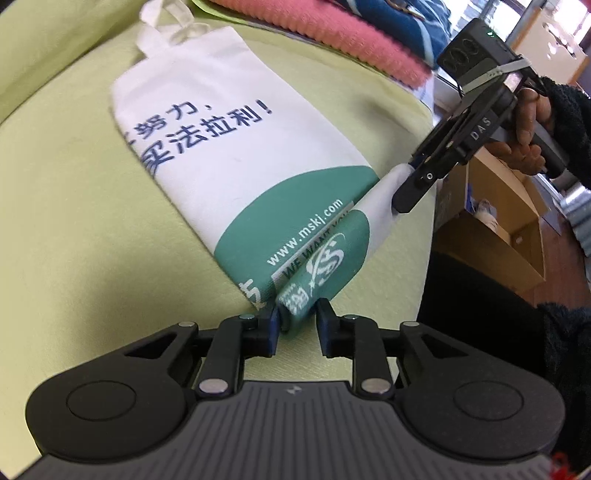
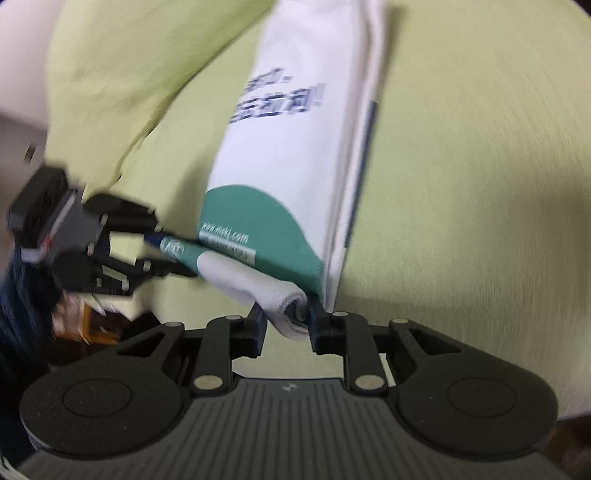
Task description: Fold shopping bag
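A white shopping bag [image 1: 236,122] with blue lettering and a green bottom lies flat on a pale green cushion [image 1: 74,221], its handles [image 1: 162,26] at the far end. The bag's bottom edge is rolled into a tube [image 1: 343,240]. The tube's green end sits between the fingers of my left gripper [image 1: 297,325], touching the left pad with a sliver of gap on the right. My right gripper [image 1: 400,199] is shut on the white end. In the right wrist view, blurred, the white roll [image 2: 280,295] fills my right gripper [image 2: 288,325], and the left gripper [image 2: 166,254] is at the far end.
A pink ribbed cloth [image 1: 332,26] and a blue cloth [image 1: 417,18] lie behind the cushion. Beyond its right edge stands an open cardboard box [image 1: 517,236]. A hand in a dark sleeve [image 1: 532,125] holds the right gripper's handle.
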Available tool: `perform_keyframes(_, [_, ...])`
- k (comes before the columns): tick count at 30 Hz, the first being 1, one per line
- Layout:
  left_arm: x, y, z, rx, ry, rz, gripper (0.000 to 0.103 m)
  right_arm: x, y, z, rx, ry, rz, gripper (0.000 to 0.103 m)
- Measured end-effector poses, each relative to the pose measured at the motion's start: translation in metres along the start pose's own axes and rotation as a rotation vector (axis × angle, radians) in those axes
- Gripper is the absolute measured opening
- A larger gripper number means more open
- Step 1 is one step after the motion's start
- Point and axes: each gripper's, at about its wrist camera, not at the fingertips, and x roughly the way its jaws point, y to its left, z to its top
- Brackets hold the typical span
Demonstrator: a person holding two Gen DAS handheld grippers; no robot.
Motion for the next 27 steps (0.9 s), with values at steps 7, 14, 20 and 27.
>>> perform_keyframes(7, [-0.045,-0.039,-0.026,0.029,-0.137,0.297,0.014,0.012,-0.004,0.011,0.131,0.026,-0.030,0.017])
perform_keyframes(14, [-0.032,-0.087,-0.016,0.250,-0.195,0.311,0.013,0.004,-0.008,0.011,0.223,0.037,-0.065,0.016])
perform_keyframes(20, [0.001,-0.081,-0.006,0.233,-0.158,0.351,0.010,0.007,-0.010,0.008,0.264,0.003,-0.060,0.016])
perform_keyframes(27, [0.016,-0.064,0.002,0.134,-0.137,0.332,0.009,0.008,-0.011,0.007,0.303,-0.026,-0.056,0.016])
